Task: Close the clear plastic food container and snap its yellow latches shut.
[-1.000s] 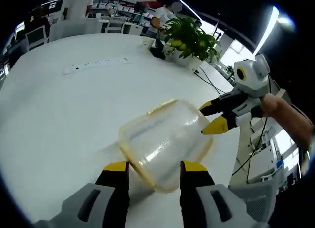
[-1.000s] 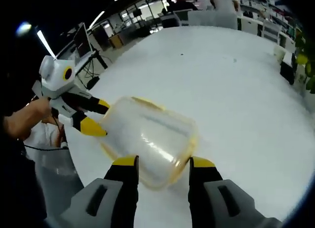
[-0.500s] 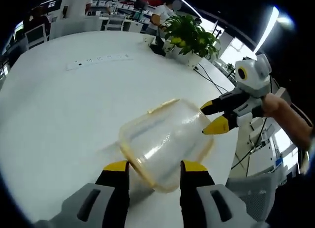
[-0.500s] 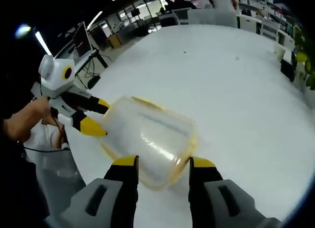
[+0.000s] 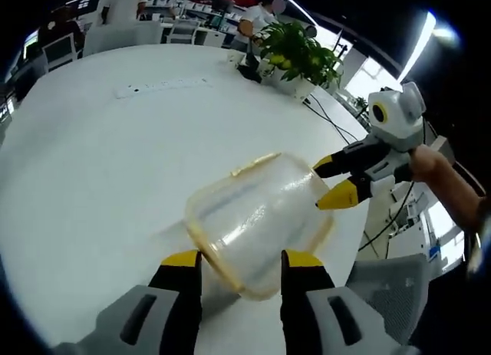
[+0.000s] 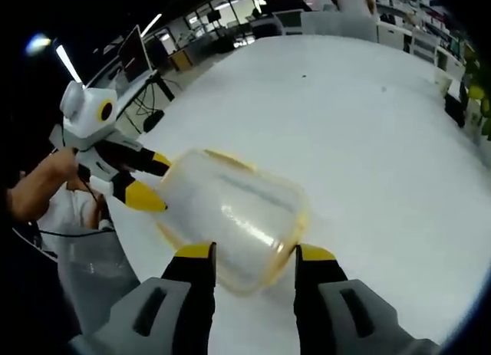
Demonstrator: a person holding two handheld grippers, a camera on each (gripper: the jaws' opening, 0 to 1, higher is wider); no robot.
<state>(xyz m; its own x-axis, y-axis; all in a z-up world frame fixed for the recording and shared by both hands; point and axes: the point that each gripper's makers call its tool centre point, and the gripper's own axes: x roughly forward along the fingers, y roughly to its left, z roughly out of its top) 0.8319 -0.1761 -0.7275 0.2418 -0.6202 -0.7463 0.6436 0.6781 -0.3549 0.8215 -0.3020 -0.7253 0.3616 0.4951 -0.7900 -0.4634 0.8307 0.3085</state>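
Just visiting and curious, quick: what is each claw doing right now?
Left gripper: shut on the clear container.
Right gripper: shut on the same container.

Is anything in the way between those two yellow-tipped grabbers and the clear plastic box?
Nothing visible. The clear container sits between the left gripper fingers at one end, and the right gripper reaches its far end with open fingers. Around it lies bare white table; the plant stands far off.
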